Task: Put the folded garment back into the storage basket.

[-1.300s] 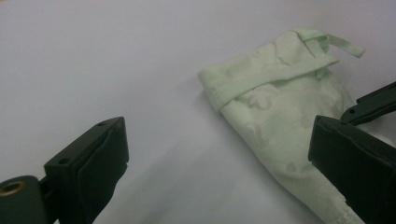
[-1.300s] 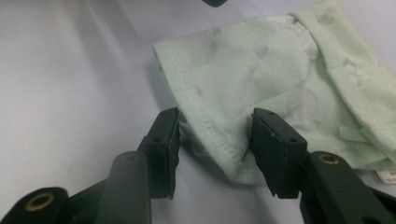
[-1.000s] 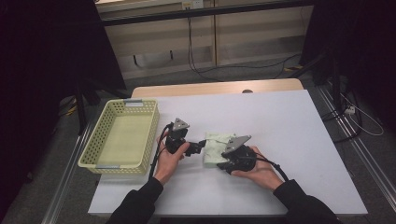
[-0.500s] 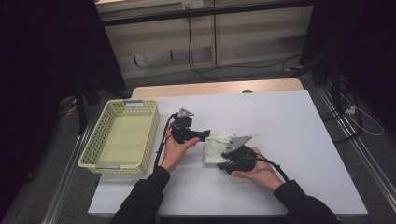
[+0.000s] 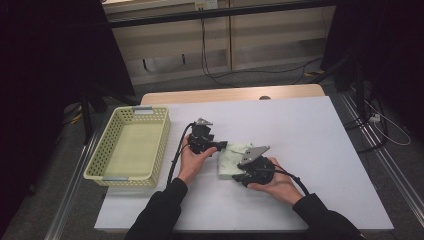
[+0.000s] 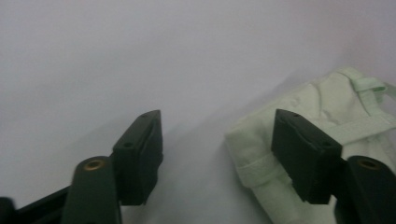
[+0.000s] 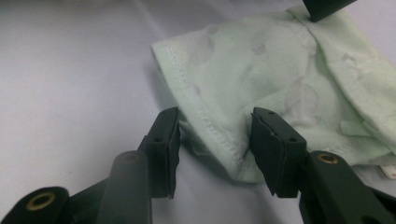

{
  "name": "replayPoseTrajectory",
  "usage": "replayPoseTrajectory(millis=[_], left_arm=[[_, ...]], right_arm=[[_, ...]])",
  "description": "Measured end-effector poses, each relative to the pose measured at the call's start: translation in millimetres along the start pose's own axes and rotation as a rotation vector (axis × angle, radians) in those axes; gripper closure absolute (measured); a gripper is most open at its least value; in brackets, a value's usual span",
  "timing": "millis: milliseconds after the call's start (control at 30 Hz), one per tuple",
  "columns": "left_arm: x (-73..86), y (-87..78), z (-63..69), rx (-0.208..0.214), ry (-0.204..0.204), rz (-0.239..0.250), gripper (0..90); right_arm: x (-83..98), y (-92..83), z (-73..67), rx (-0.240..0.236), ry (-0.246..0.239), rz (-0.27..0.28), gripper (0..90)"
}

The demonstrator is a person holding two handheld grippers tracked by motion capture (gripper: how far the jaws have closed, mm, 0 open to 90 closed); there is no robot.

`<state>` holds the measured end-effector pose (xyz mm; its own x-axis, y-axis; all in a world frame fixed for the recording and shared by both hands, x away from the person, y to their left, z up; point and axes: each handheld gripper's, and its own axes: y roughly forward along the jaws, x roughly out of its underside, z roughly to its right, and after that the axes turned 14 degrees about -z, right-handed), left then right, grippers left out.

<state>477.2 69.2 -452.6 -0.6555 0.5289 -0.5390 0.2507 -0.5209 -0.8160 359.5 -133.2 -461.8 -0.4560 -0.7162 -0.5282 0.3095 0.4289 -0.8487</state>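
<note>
Pale green cloth, folded, pinned between two claws

Pale green cloth (image 5: pixel 233 161) lies folded on the white desk (image 5: pixel 310 140), well right of the yellow basket (image 5: pixel 131 150). The right claw (image 7: pixel 212 140) straddles the cloth's near hem, spread, probably to steady it. The left claw (image 6: pixel 217 142) has slid in from the basket side; its jaws have just been closing, one pad over the cloth's corner, not yet pinching.

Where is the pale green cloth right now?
In the high view the pale green cloth lies folded on the white table, between the left gripper and right gripper, right of the yellow basket.
</note>
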Motion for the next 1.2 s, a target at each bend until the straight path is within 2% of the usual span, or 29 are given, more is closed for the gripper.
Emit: replayPoseTrajectory(millis=[200, 367, 533, 633, 767, 900, 1033, 1133, 1200], left_arm=[[1.2, 3.2, 2.3, 0.017, -0.002, -0.015, 48.3], [3.0, 4.3, 0.8, 0.070, 0.000, -0.026, 54.7], [4.8, 7.0, 4.5, 0.073, -0.016, -0.038, 59.9], [5.6, 7.7, 5.9, 0.083, -0.008, -0.043, 64.8], [7.2, 9.0, 7.0, 0.105, -0.017, -0.042, 74.9], [6.7, 6.9, 8.1, 0.094, -0.014, -0.029, 83.6], [6.5, 6.2, 8.3, 0.080, -0.007, -0.012, 84.6], [6.9, 7.2, 10.2, 0.063, -0.011, 0.005, 84.7], [6.3, 6.2, 10.1, 0.060, -0.007, 0.006, 84.7]], right_arm=[[1.0, 0.1, -0.6, 0.004, 0.001, 0.005, 52.2], [1.2, 0.1, -0.9, 0.007, -0.003, 0.005, 52.2], [1.2, 0.2, -1.2, 0.010, -0.007, 0.006, 52.3], [1.4, 0.3, -1.5, 0.011, -0.007, 0.007, 52.3], [1.2, 0.3, -1.5, 0.012, -0.014, 0.005, 52.2], [1.0, 0.2, -1.7, 0.013, -0.015, 0.004, 52.2], [0.6, 0.1, -0.7, 0.008, -0.020, 0.003, 52.1], [-0.5, -0.5, -4.1, 0.038, -0.047, -0.001, 52.7], [-1.0, -0.4, -4.0, 0.035, -0.043, -0.002, 52.9]])
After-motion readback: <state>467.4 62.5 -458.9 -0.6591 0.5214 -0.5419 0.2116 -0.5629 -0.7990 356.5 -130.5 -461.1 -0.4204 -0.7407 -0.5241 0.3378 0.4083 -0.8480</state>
